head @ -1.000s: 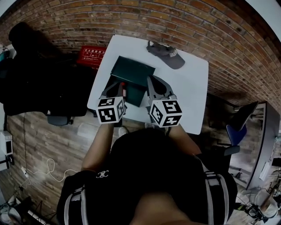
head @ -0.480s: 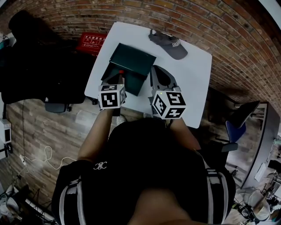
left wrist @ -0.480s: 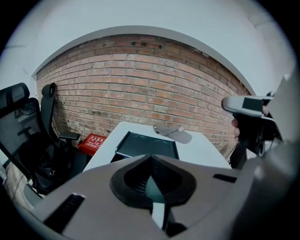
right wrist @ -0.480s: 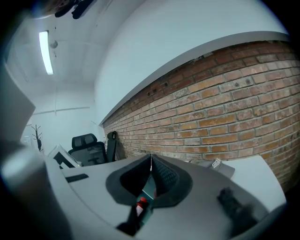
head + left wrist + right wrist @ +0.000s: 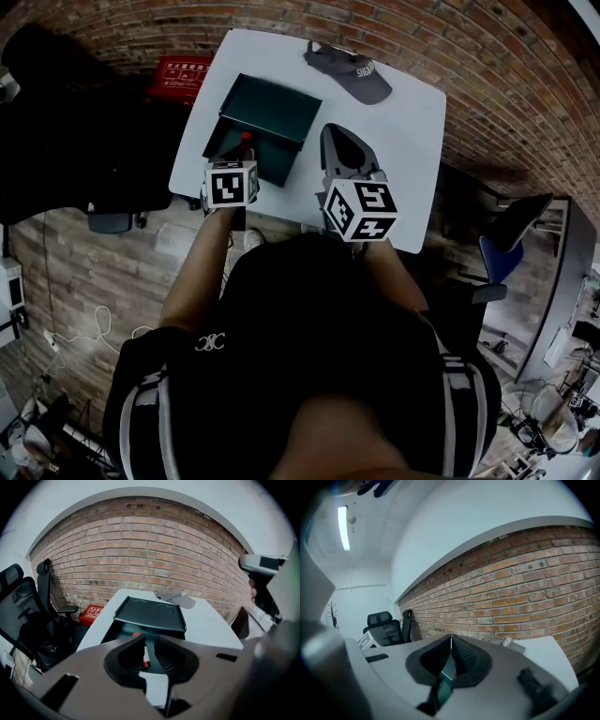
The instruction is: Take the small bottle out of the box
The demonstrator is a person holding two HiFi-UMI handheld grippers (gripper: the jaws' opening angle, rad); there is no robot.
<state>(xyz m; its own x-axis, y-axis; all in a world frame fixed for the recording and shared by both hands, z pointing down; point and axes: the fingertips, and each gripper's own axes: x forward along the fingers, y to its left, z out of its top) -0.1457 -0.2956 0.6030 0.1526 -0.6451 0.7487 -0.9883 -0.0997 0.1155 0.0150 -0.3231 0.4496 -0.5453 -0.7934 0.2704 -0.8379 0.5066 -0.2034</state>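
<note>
The dark green box [image 5: 255, 161] lies open on the white table [image 5: 403, 141], with its lid [image 5: 150, 616] raised at the far side. A small white bottle [image 5: 145, 654] with a red cap [image 5: 247, 137] stands between the jaws of my left gripper [image 5: 149, 639] at the box's near edge. The jaws are opening; the bottle leans on the left pad and a thin gap shows beside the right pad. My left gripper [image 5: 242, 152] is over the box's front. My right gripper [image 5: 331, 131] hovers to the right of the box, shut and empty, its tips [image 5: 451, 638] touching.
A grey cap [image 5: 347, 70] lies at the table's far side, also in the left gripper view [image 5: 176, 598]. A red crate [image 5: 183, 70] and black office chairs [image 5: 18, 602] stand left of the table. A brick wall runs behind it.
My left gripper and the bottle have shifted left along the box's front. The right gripper has kept its place beside the box.
</note>
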